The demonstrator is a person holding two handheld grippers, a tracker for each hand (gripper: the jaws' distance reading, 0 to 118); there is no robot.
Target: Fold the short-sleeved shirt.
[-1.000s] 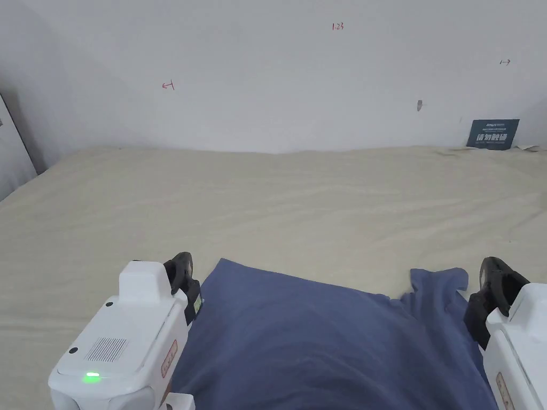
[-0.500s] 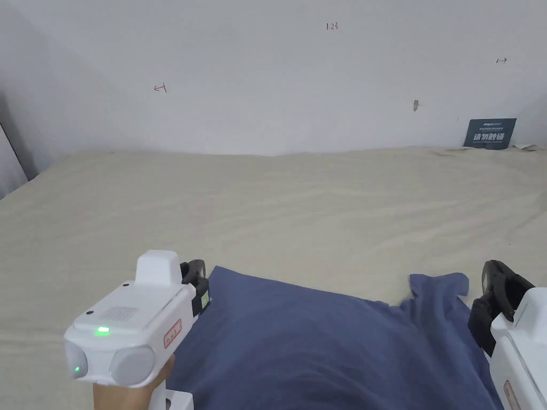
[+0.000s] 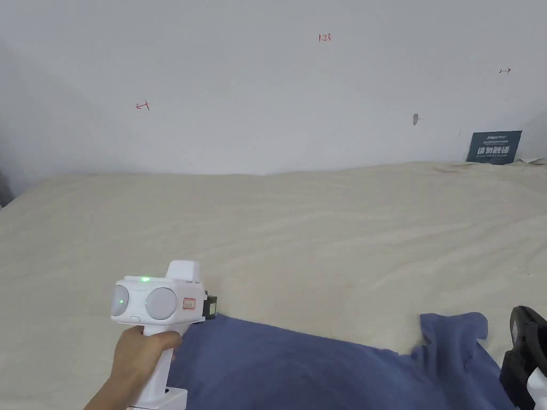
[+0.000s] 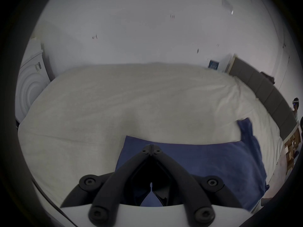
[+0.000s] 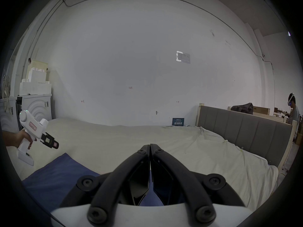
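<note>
The blue short-sleeved shirt (image 3: 299, 368) lies flat on the cream bed sheet (image 3: 320, 235) near the front edge, one sleeve (image 3: 454, 331) sticking up at its right. My left gripper (image 3: 212, 307) is held in a hand over the shirt's far left corner, pointing right. In the left gripper view its jaws (image 4: 151, 148) are shut with nothing between them, the shirt (image 4: 205, 161) below. The right gripper view shows that gripper (image 5: 55, 146) lifted off the shirt (image 5: 57, 173). My right gripper (image 3: 522, 325) sits beside the sleeve, and its jaws (image 5: 150, 146) are shut and empty.
The wide bed runs back to a white wall with a small dark sign (image 3: 494, 147) leaning on it. A grey headboard (image 5: 246, 129) bounds the right side. A white appliance (image 5: 36, 109) stands to the left, and another person (image 5: 293, 111) stands far right.
The left gripper has risen off the shirt's corner and turned to point right, with the hand now showing. The head camera has tilted up, so shirt and right gripper sit lower in the picture.
</note>
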